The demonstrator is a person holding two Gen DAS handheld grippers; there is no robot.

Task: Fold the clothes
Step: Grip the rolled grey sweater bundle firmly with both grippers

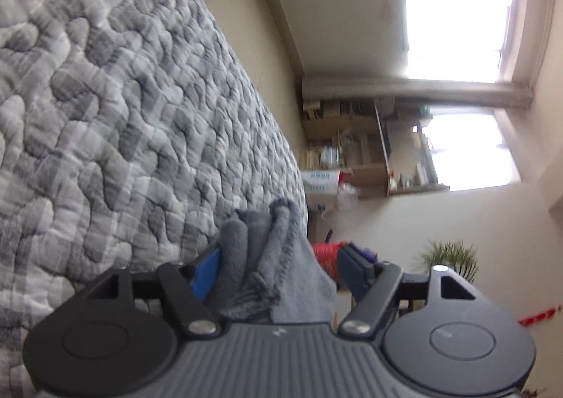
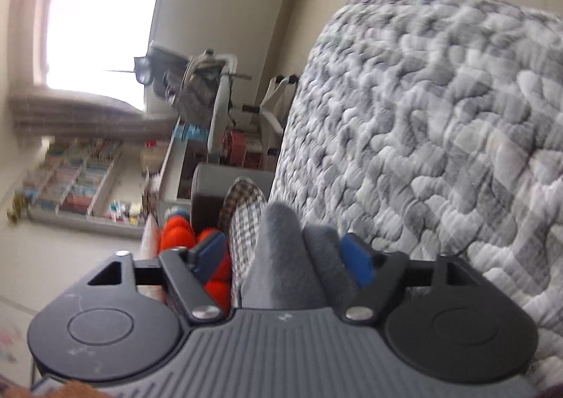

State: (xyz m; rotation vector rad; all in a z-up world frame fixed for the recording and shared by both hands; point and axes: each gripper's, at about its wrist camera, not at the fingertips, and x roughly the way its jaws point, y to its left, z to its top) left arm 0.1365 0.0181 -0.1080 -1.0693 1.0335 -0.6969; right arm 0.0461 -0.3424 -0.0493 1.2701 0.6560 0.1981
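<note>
Grey garment [image 1: 267, 257] bunched between both grippers above the quilted bed [image 1: 105, 99]. Left gripper [image 1: 281, 268] and right gripper [image 2: 285, 254]: jaws spread, cloth not visibly pinched. Edges should be gripped firmly and kept level before folding.

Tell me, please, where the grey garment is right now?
In both wrist views the grey garment is bunched between each gripper's fingers, beside the quilted bedspread.

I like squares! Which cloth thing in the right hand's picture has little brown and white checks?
The small checked cloth standing left of the plain grey fleece garment. The big quilted grey bed cover has only large pale grey plaid; the fleece has no pattern.
</note>
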